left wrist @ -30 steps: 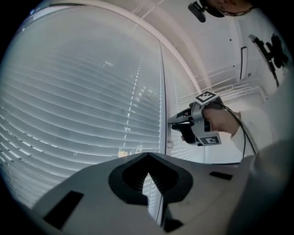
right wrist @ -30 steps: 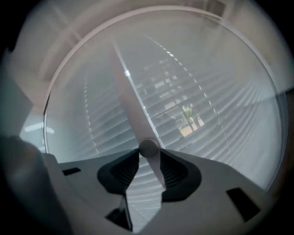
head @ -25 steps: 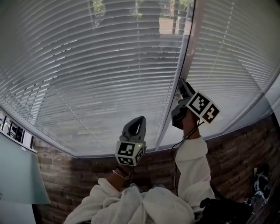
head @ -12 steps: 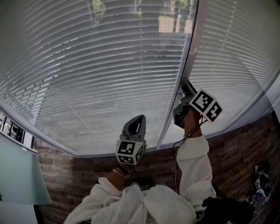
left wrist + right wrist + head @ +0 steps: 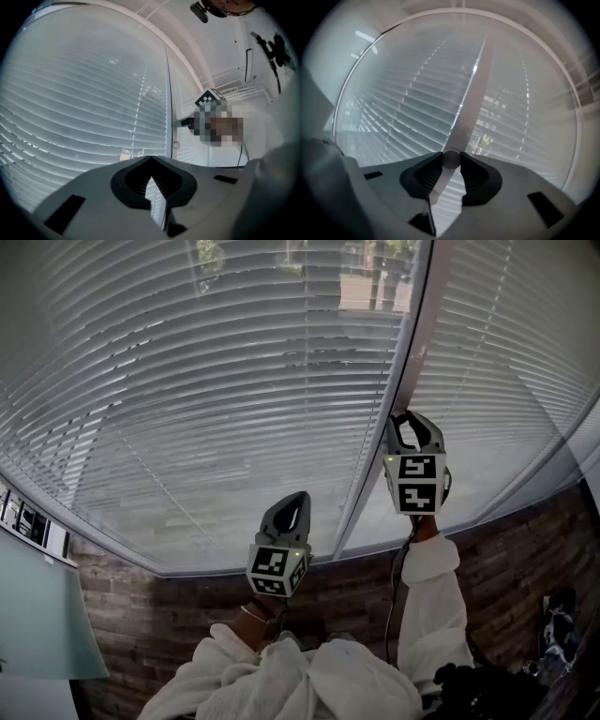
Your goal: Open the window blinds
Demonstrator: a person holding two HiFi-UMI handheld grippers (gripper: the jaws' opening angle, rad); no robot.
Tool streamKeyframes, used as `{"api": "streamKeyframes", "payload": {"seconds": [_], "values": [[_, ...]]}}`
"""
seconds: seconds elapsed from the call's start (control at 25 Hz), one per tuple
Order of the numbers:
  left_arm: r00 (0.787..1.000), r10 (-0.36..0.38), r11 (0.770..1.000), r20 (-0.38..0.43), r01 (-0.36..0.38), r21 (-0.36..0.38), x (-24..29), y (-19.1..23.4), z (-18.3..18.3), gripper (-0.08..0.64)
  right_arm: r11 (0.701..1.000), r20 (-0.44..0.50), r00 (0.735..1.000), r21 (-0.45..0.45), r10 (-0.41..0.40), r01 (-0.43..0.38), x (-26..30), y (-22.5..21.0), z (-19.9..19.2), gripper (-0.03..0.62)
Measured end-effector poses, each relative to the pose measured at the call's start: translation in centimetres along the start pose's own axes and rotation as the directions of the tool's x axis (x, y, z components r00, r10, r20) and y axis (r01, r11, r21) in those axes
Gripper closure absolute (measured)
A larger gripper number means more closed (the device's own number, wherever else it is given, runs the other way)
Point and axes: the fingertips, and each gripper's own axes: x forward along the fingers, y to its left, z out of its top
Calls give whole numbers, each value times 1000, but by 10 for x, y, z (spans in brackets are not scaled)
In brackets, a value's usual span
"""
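Jaws on the right gripper [image 5: 411,425] are narrowed onto a pale rod [image 5: 469,102], seemingly the tilt wand, which runs straight up from them between the two blinds [image 5: 234,381]. Slats crowd both sides, closed flat. The left gripper [image 5: 295,502] hangs lower by the bottom edge, tips together on nothing, above the brick wall [image 5: 337,587].

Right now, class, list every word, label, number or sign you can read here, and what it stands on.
None can be read.
The left gripper and right gripper bear only black-and-white square markers, no letters.
The small panel at the head view's left edge is too small to read.
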Motion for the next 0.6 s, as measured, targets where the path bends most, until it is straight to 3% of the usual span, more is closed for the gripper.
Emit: {"api": "streamKeyframes", "payload": {"seconds": [0.12,0.32,0.44,0.6], "values": [[1000,-1,1000,-2,1,5,1,-2,-2,570,963,-4,1000,-268,-29,27,-1,4,2,465],[1000,-4,1000,0,4,16,4,-7,0,569,798,3,998,-601,-55,46,-2,9,1,465],[1000,-3,1000,3,3,19,4,-9,1,569,659,9,997,-750,-77,58,-3,11,0,465],[1000,7,1000,0,-7,16,4,-9,0,569,436,24,995,-898,-94,63,-4,14,-2,465]]}}
